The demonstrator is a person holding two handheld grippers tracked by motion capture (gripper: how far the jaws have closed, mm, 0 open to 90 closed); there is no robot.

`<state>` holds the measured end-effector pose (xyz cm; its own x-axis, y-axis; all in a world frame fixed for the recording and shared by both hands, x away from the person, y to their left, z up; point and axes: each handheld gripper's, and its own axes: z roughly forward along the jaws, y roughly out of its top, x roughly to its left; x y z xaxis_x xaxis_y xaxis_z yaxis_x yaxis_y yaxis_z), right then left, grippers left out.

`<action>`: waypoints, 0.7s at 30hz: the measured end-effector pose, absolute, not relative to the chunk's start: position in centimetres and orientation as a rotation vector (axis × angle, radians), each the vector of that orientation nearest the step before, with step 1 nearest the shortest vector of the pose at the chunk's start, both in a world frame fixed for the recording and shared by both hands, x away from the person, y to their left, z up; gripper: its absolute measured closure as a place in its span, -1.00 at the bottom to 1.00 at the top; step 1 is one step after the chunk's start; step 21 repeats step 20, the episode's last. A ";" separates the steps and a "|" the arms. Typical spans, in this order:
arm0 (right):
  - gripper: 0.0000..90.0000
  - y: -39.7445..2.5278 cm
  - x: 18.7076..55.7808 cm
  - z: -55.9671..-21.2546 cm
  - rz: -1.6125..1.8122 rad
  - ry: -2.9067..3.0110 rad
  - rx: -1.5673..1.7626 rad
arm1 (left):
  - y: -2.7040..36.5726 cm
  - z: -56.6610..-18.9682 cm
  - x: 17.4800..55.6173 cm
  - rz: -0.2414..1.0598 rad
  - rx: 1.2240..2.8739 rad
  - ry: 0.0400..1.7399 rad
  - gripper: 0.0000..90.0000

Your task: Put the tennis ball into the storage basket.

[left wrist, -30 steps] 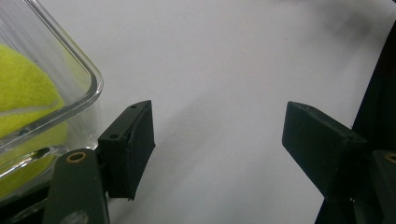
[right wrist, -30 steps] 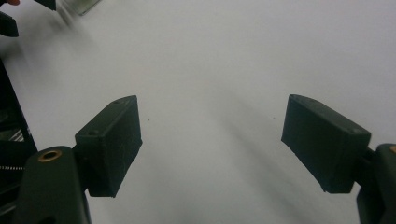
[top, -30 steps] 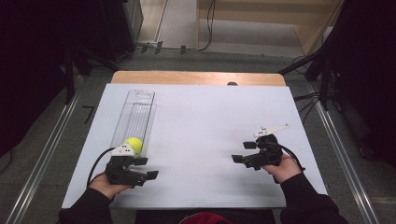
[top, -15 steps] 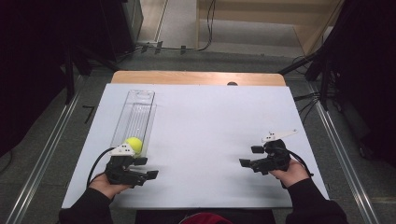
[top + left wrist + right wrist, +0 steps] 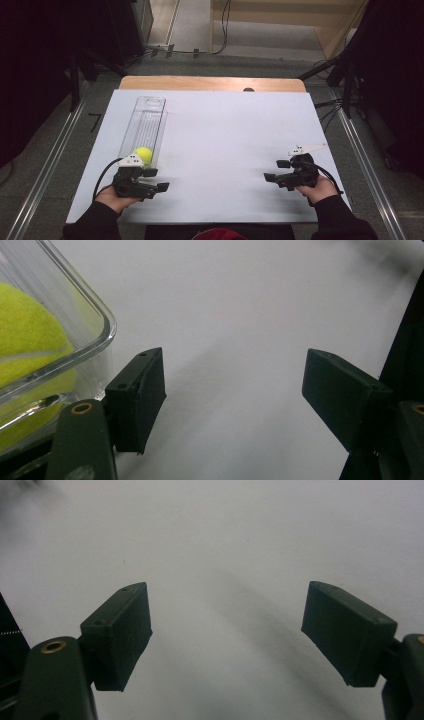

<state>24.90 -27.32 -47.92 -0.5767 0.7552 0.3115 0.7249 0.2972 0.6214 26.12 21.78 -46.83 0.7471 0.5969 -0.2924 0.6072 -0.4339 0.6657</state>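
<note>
— Where's the tennis ball sitting?

— Inside the clear container, at the end nearest me. The container is long and narrow and lies flat on the white table, running away from me along the table's left part. From the camera on my left gripper, the ball presses close to the container's rounded corner, yellow-green behind the clear wall.

— And your left gripper?

— Just beside that near end of the container, a little toward me and to its right. Its jaws stand wide apart with nothing between them, only bare table. One jaw sits right by the container's corner; I can't tell whether it touches the plastic. My left hand holds it low over the table.

— The right one?

— My right gripper is well away from the container, across the table near its right edge, in my right hand. Its jaws are spread wide too, holding nothing, with plain white surface ahead of them. A cable trails from each gripper back toward me.
</note>
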 end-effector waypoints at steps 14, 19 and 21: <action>-0.60 -27.4 25.0 -48.1 1.152 2.511 1.418 | 21.7 -46.8 26.1 -0.016 2.148 0.895 -0.42; -0.60 -27.3 25.0 -48.2 1.147 2.517 1.415 | 21.7 -46.8 26.1 -0.018 2.151 0.894 -0.41; -0.60 -27.2 25.0 -48.2 1.143 2.520 1.418 | 21.7 -46.8 26.1 -0.019 2.154 0.894 -0.41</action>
